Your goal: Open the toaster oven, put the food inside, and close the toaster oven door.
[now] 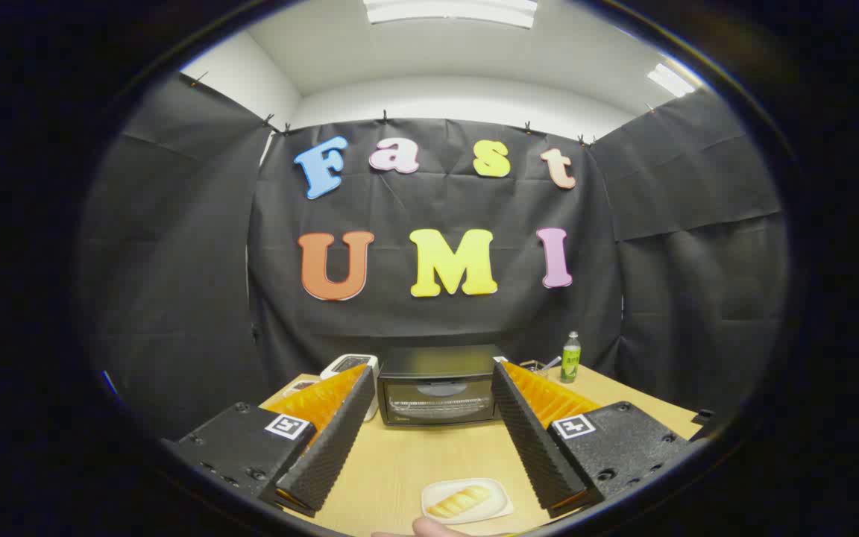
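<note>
A black toaster oven (438, 384) stands at the far end of the wooden table (414, 462), its glass door shut, framed between my two fingers. A small white plate (496, 509) lies on the table close to me, between the finger bases, with a yellow-brown piece of bread (459, 500) on it. My gripper (431, 377) is open wide, held above the table, with nothing between its fingers. Part of a hand (429, 528) shows just below the plate.
A white appliance (351, 367) sits left of the oven, partly behind my left finger. A green bottle (570, 358) stands on the table right of the oven, with a small dark object (534, 366) beside it. Black cloth walls surround the table.
</note>
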Demonstrator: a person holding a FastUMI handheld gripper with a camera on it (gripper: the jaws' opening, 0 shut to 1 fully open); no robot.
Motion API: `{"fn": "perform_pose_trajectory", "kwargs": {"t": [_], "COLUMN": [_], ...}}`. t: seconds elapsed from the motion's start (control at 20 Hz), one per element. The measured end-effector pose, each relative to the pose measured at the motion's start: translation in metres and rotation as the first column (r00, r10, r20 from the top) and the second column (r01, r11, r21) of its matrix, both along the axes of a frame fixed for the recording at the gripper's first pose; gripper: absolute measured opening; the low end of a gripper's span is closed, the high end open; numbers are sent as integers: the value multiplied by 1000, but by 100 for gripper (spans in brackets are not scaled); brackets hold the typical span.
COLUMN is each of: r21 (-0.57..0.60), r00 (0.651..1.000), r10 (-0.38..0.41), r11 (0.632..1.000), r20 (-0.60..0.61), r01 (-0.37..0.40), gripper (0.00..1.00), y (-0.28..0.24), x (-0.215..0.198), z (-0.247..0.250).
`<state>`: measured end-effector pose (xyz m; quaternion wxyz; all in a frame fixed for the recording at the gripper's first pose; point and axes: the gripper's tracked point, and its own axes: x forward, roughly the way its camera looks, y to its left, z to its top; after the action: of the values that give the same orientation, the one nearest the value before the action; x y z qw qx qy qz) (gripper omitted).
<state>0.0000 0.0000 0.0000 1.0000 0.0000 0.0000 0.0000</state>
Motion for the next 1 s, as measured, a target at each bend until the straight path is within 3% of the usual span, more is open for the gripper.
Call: {"fn": "perform_pose_trajectory", "kwargs": {"t": [1.0], "r21": [-1], "r00": [1000], "r10": [2], "r11": [1000], "r20": [-13], "r01": [-2], "gripper": [100], "y": [1], "x": [5], "z": [-6]}}
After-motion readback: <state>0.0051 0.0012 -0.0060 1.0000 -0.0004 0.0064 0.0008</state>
